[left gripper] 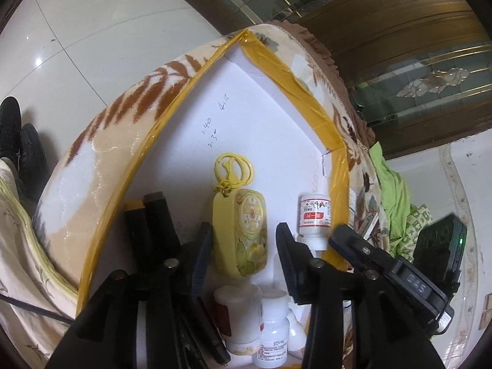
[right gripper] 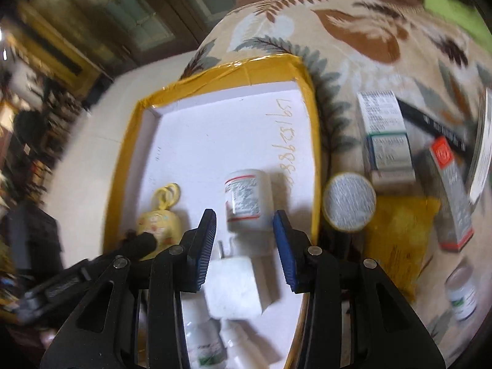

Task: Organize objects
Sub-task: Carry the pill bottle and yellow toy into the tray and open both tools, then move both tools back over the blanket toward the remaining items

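A white tray with a yellow taped rim lies on a leaf-patterned cloth. My left gripper is open over the tray. A yellow keychain case lies flat between its fingers, with a gap at the right pad. My right gripper hangs over the tray's near part, shut on a white plug adapter whose prongs point away from me. A white pill bottle lies on its side just beyond the right fingertips.
More white bottles and black bars lie in the tray's near end. On the cloth to the right of the tray are a round tin, medicine boxes, a red-grey box and a small bottle. The table edge drops to tiled floor on the left.
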`<state>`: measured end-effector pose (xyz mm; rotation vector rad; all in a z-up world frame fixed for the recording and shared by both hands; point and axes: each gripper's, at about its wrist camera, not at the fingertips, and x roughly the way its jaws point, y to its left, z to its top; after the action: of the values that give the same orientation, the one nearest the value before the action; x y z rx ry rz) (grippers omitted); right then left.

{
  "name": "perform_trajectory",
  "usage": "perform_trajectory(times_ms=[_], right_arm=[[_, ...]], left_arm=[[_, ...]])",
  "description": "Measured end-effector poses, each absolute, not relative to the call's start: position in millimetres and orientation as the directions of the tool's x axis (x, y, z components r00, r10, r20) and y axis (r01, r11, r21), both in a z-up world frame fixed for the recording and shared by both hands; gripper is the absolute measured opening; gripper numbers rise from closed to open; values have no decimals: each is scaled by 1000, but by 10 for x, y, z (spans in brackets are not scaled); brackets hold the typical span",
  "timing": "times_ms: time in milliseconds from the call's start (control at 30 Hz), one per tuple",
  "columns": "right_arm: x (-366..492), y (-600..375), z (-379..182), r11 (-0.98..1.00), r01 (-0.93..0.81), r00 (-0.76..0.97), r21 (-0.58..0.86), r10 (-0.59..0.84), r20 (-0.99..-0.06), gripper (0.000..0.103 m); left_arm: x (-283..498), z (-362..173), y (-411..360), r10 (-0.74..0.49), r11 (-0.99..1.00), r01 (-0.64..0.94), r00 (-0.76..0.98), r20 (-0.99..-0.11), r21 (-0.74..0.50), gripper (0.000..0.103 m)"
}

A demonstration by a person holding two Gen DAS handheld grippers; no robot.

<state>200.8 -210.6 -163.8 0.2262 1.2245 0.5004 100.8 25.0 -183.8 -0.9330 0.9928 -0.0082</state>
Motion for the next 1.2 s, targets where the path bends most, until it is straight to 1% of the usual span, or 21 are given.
perform_trajectory(times_ms=[67,100,167,200,267,333,433,533,600,667,733,833,900,967,1033,1100,1200], right_arm=[[1915,-2255,-1556,850,-228,259,474,522,-812,39],[1873,-2320,-1517,843,-225,266,489,536,-801,40],[1785,-2468,-1434,823,-224,281,522,567,-774,51],[1742,-2533,-1402,819,-223,290,528,573,-767,58],[1648,-2697,-1339,819,-222,311,528,573,-758,59],[1592,-2835,-1314,822,-229,315,521,569,-759,59],[1525,-3093,-1359,840,-218,331,497,543,-772,59],[1447,-3390,-1479,859,-175,340,481,511,-789,59],[1416,-3569,-1594,856,-138,334,498,514,-790,59],[1399,-3690,-1724,855,-103,308,509,514,-801,59],[1383,-3746,-1822,847,-78,290,525,523,-801,59],[1373,-3768,-1911,837,-68,271,544,540,-797,59],[1387,-3762,-1941,838,-63,265,541,537,-801,59],[1408,-3757,-1946,830,-60,263,554,549,-794,59],[1420,-3753,-1935,832,-62,267,552,547,-794,59],[1443,-3752,-1922,833,-64,273,549,544,-794,59],[1460,-3780,-1912,832,-59,280,551,544,-791,59]], left_arm=[[965,-1791,254,-401,623,-377,599,-693,-686,51],[948,-1764,256,-394,624,-373,609,-688,-687,53],[895,-1688,237,-369,640,-361,630,-684,-678,55],[868,-1649,224,-353,652,-357,639,-684,-669,57],[809,-1548,204,-295,685,-353,666,-686,-637,68],[722,-1412,164,-233,720,-335,709,-666,-608,74],[631,-1282,75,-212,755,-287,744,-634,-589,75],[588,-1197,-142,-186,814,-257,733,-654,-520,75],[574,-1162,-344,-178,856,-227,714,-677,-465,75],[556,-1136,-507,-195,871,-203,694,-693,-448,75],[505,-1110,-718,-247,871,-160,674,-696,-464,75],[418,-1112,-1141,-370,869,-43,603,-707,-492,75],[414,-1159,-1487,-460,859,49,515,-724,-510,75],[438,-1223,-1796,-503,853,113,440,-744,-510,75],[477,-1307,-1997,-506,859,141,391,-769,-493,75],[559,-1425,-2104,-453,890,134,368,-812,-436,75],[585,-1411,-2056,-451,890,132,384,-806,-435,74]])
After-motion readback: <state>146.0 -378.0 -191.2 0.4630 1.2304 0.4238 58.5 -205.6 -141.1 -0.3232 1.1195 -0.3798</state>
